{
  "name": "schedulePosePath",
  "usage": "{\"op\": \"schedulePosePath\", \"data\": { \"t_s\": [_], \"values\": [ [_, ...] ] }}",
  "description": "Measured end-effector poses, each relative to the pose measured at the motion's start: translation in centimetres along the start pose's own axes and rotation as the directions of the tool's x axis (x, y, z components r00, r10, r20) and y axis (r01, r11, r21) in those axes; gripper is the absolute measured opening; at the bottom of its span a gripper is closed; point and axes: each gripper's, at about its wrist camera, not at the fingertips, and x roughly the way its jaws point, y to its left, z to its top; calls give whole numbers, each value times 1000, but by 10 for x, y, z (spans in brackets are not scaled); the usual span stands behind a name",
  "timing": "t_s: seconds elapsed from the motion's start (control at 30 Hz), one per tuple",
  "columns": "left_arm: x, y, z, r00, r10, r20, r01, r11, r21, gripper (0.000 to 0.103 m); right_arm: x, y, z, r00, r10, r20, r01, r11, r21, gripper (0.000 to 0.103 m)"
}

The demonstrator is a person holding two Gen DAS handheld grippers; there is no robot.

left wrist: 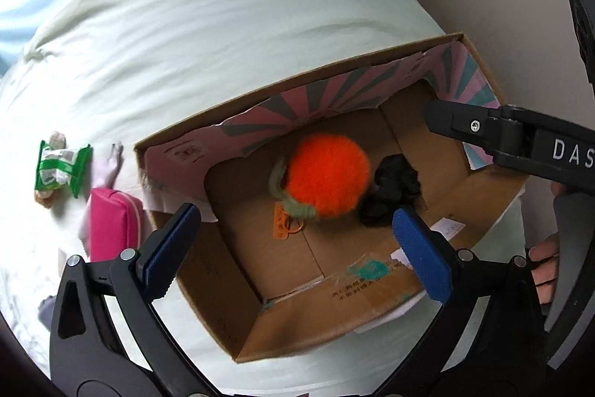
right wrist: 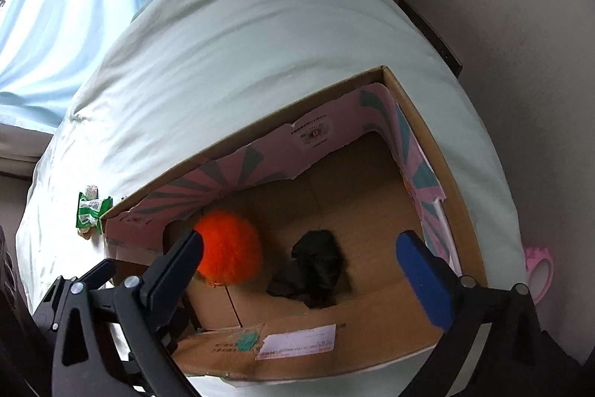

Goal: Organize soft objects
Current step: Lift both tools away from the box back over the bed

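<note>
An open cardboard box [left wrist: 372, 322] [right wrist: 372, 337] stands on a pale bed. Inside it lie a fuzzy orange plush fruit [left wrist: 329, 175] [right wrist: 227, 248] with a green stem and a crumpled black cloth [left wrist: 390, 190] [right wrist: 316, 265], side by side on the box floor. My left gripper [left wrist: 297, 233] hangs over the box, jaws wide apart, nothing between the blue pads. My right gripper [right wrist: 301, 259] is also above the box, open, and the black cloth lies below it, untouched. The right gripper's black arm [left wrist: 520, 140] shows at the right of the left wrist view.
A pink pouch [left wrist: 111, 222] lies on the bed left of the box, with a green wrapped packet [left wrist: 59, 168] [right wrist: 91, 209] further left. A pale blue curtain [right wrist: 55, 25] hangs behind the bed. A wall [right wrist: 520, 25] is on the right, and a pink object [right wrist: 539, 270] beside the bed.
</note>
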Motion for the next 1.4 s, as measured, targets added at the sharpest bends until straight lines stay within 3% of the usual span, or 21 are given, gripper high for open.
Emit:
{"op": "schedulePosePath", "data": {
  "t_s": [0.47, 0.83, 1.03, 1.4],
  "values": [
    [-88, -6, -12, 994, 2, 110, -3, 1000, 1, 103, -82, 14, -18, 990, 1, 144, 5, 999, -45, 103],
    [-207, 12, -50, 957, 52, 285, -45, 998, -32, 103, -179, 52, -49, 964, 3, 265, 47, 983, -179, 103],
    [-275, 45, -86, 915, 126, 384, -96, 991, -98, 103, -225, 87, -77, 937, 59, 344, 33, 967, -254, 103],
    [-368, 137, -174, 807, 291, 515, -155, 944, -291, 103, -285, 172, -144, 852, 149, 502, 62, 923, -379, 103]
  ]
}}
